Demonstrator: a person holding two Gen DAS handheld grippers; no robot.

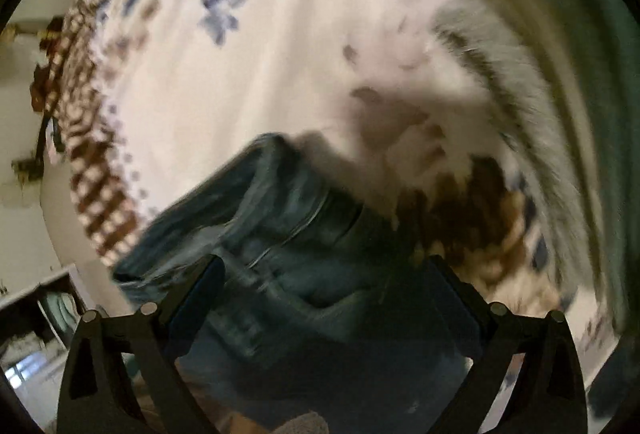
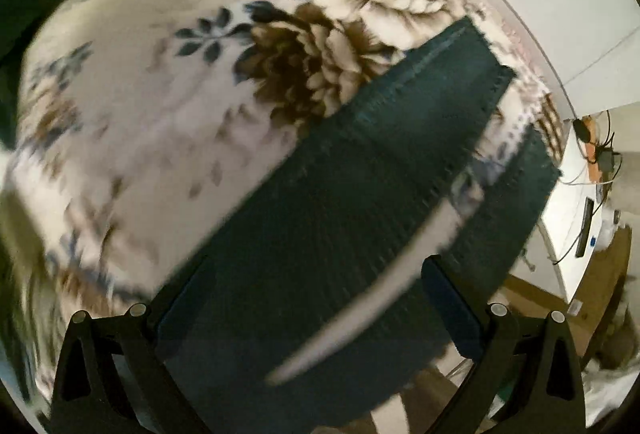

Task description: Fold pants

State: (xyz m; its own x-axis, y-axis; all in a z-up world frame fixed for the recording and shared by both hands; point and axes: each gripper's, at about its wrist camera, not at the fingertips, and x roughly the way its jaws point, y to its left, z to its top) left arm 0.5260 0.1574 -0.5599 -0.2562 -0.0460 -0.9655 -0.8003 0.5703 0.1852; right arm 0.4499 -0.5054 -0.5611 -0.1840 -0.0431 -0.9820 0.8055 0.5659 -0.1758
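Dark blue jeans lie on a bed with a white floral bedspread (image 2: 160, 106). In the left wrist view the waist end of the jeans (image 1: 288, 234) is bunched between the wide-apart fingers of my left gripper (image 1: 324, 274); the picture is blurred by motion. In the right wrist view the two legs (image 2: 360, 194) stretch away to frayed hems near the bed's far edge, with a strip of bedspread showing between them. My right gripper (image 2: 316, 278) is open, with its fingers on either side of the leg fabric.
The bedspread (image 1: 260, 74) fills most of both views. A green blanket or curtain (image 1: 592, 74) hangs at the right in the left wrist view. A white desk (image 2: 576, 202) with cables stands beyond the bed's right edge, over a wooden floor.
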